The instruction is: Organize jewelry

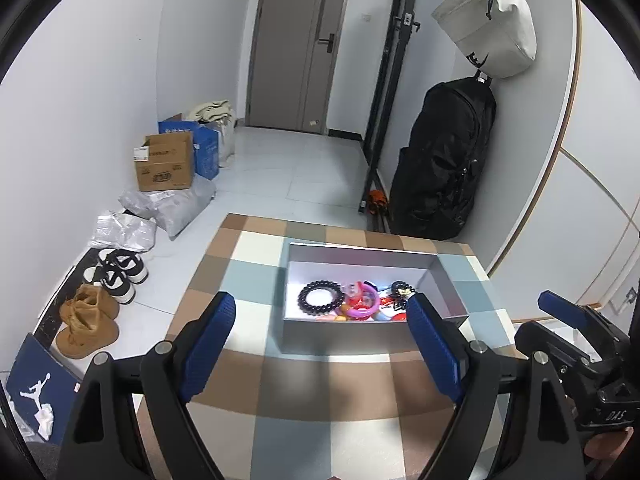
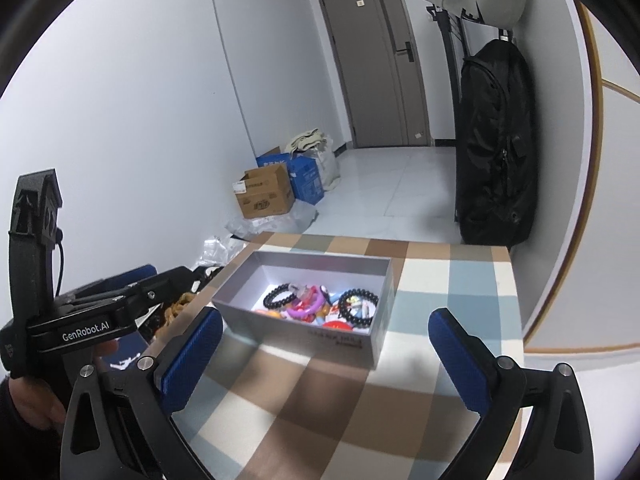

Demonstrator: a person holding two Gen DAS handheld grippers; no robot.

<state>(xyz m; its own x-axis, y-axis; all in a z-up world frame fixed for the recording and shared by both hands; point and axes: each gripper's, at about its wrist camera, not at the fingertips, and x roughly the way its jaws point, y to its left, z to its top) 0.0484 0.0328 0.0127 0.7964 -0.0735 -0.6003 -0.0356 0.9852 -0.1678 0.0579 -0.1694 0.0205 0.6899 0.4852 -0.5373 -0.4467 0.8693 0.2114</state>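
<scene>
Grey cardboard forms the open box (image 1: 362, 254) that sits ahead of both tongs on the checked desk (image 1: 256, 380); inside it lies the jewelry, a black bead bracelet (image 1: 322, 298) toward the left tongs' side, a pink ring-shaped bangle (image 1: 366, 300) in the middle, a second black bead bracelet (image 2: 358, 306) toward the right tongs' side, all tangled over small coloured pieces I cannot name. Both tools hang above the bare cloth short of the box; the left tongs (image 1: 320, 348) stand wide with nothing between the blue pads, and the right tongs (image 2: 326, 360) stand wide and empty too.

Risks, as I judge them: the pieces overlap, so a grab at one bracelet may drag the bangle or a neighbour out with it; the beads are round and likely slippery, so a shallow pinch could let the loop roll free; the box looks light, so a pad catching its near wall could shove or tip it; the two tools hang close together, so reaching in at once could knock them against each other.
</scene>
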